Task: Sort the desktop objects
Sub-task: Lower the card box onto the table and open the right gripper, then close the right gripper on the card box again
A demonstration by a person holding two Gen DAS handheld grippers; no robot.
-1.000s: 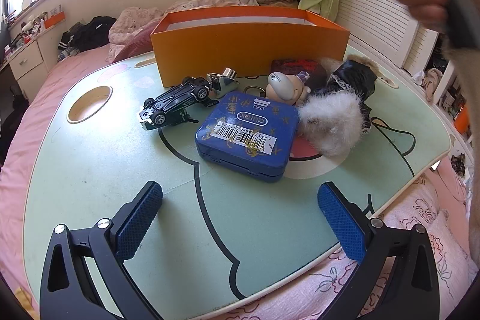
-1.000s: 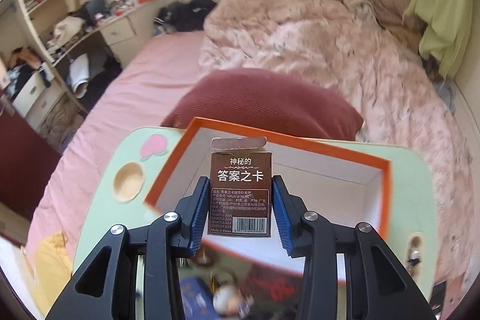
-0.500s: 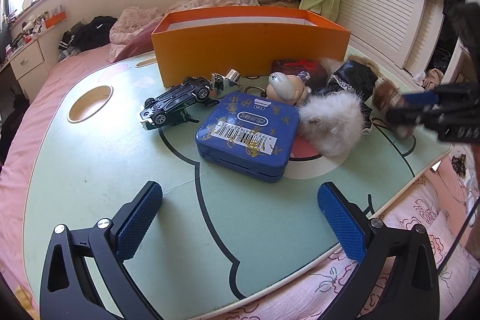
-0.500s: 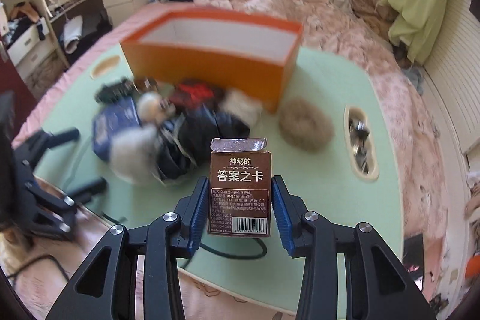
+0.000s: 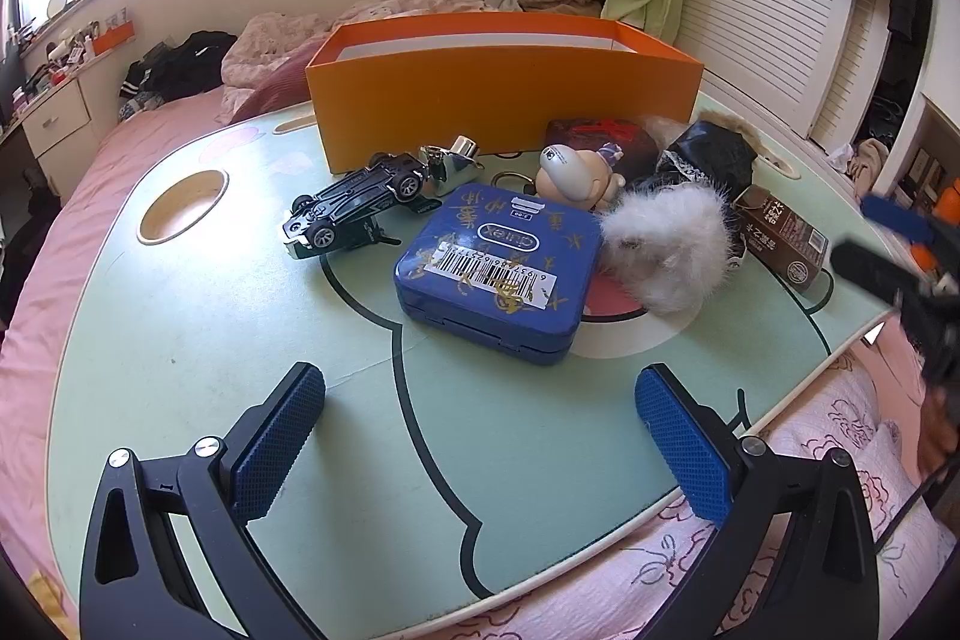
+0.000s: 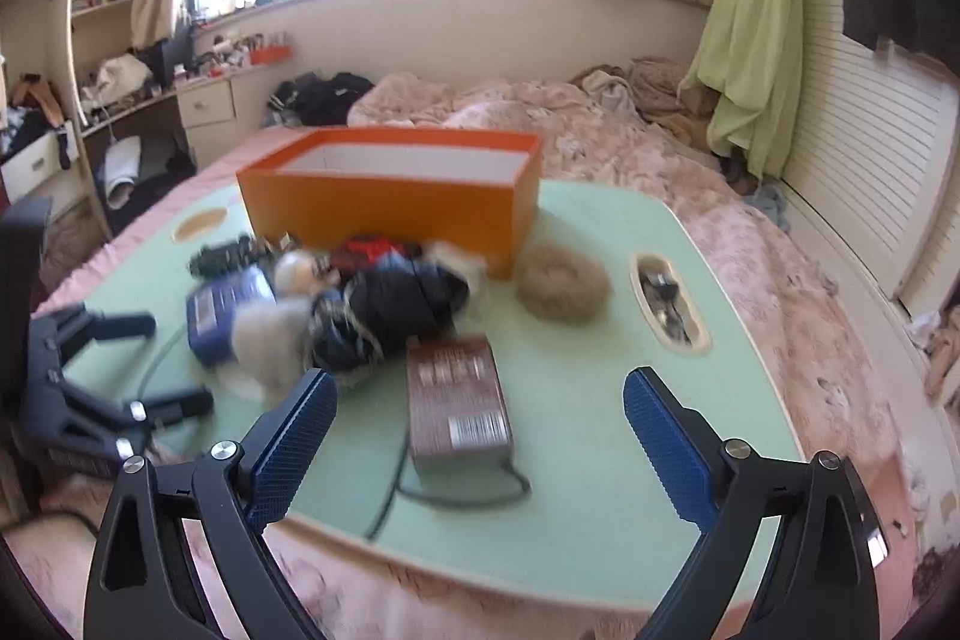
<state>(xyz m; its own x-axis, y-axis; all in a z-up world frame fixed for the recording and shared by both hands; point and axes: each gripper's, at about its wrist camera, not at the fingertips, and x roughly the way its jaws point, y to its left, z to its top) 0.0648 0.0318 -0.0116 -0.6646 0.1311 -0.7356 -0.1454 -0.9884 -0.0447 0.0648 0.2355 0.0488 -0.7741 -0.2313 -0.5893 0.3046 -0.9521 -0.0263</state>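
Note:
A brown card box (image 6: pixel 459 403) lies flat on the green lap table (image 6: pixel 600 448), in front of my open, empty right gripper (image 6: pixel 477 439); it also shows in the left wrist view (image 5: pixel 780 238) at the right. My left gripper (image 5: pixel 480 436) is open and empty over the table's near side. Ahead of it lie a blue tin (image 5: pixel 501 268), an overturned black toy car (image 5: pixel 354 208), a small doll figure (image 5: pixel 573 172), a white fluffy piece (image 5: pixel 666 247) and a black cloth item (image 5: pixel 711 154). The orange box (image 5: pixel 504 88) stands open behind them.
A brown fuzzy ring (image 6: pixel 564 283) sits right of the orange box. The table has a round cup hole (image 5: pixel 183 205) at the left and a slot (image 6: pixel 669 304) at the right. A black cable (image 6: pixel 456 496) lies near the front edge. Pink bedding surrounds the table.
My right gripper carried the brown card box from above the orange box down to the table's right side, opened and let it go. The box now lies flat. My left gripper has not moved.

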